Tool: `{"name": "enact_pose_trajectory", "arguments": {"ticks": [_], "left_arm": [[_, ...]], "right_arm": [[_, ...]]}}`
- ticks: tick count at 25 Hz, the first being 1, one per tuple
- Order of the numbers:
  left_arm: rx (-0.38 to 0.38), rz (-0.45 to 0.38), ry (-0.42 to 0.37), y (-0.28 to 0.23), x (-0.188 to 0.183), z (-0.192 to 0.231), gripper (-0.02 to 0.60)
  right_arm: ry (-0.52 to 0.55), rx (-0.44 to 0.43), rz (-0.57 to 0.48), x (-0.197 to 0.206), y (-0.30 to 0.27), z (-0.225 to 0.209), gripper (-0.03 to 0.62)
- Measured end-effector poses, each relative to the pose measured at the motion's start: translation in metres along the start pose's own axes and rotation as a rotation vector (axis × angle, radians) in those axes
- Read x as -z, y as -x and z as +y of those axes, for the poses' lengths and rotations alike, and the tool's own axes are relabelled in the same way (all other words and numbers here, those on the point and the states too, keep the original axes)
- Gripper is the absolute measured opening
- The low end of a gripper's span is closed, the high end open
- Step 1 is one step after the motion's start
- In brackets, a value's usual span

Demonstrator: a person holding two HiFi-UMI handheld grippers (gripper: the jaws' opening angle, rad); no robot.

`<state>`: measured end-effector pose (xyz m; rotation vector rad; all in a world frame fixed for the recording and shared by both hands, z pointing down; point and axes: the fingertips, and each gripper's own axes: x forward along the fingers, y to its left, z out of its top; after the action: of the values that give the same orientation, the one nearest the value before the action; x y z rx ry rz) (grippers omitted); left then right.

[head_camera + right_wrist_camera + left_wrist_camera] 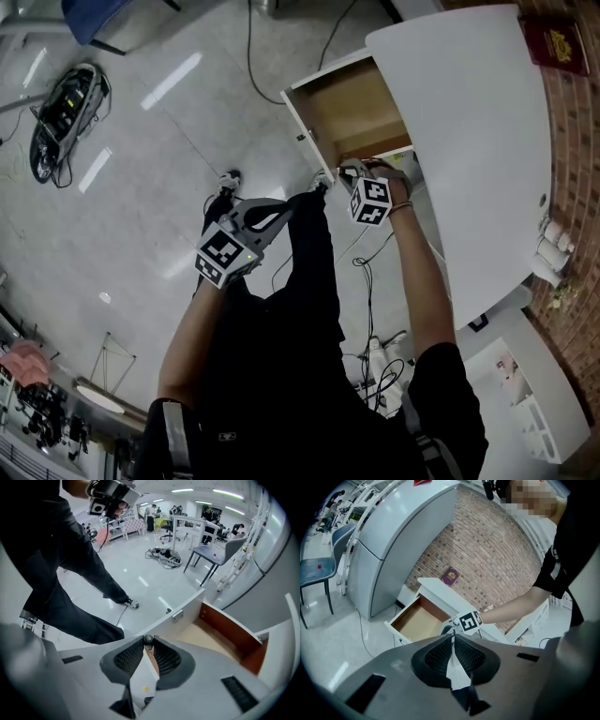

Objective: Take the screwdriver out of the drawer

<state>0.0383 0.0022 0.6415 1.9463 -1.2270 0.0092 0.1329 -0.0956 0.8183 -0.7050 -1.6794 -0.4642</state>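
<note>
The white drawer (302, 127) stands pulled out of the white cabinet (469, 141), and its wooden inside (211, 637) shows bare. My right gripper (352, 176) hangs just in front of the drawer's near corner and points steeply down. In the right gripper view its pads (148, 642) are shut on the screwdriver (148, 640), whose dark rounded end sticks out between the tips. My left gripper (277, 211) is off to the left over the floor, away from the drawer. Its jaws (453, 637) are shut with nothing between them.
A dark red booklet (555, 42) lies on the cabinet top by the brick wall (487, 559). Cables (370, 272) trail over the floor by my feet. A bundle of gear (61, 117) lies far left. White shelving (534, 412) stands at lower right, and a tall grey unit (379, 550) beside the cabinet.
</note>
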Motion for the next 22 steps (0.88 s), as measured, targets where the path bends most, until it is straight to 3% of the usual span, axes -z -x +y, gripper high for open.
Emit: {"name": "enact_pose_trajectory", "arguments": {"ticks": [16, 22], "left_arm": [[0.067, 0.025, -0.103, 0.027, -0.047, -0.046, 0.028], [0.096, 0.057, -0.168, 0.031, -0.068, -0.053, 0.028]], "right_arm": [[-0.258, 0.189, -0.092, -0.016, 0.101, 0.035, 0.121], [-0.41, 0.273, -0.185, -0.033, 0.135, 0.05, 0.121]]}}
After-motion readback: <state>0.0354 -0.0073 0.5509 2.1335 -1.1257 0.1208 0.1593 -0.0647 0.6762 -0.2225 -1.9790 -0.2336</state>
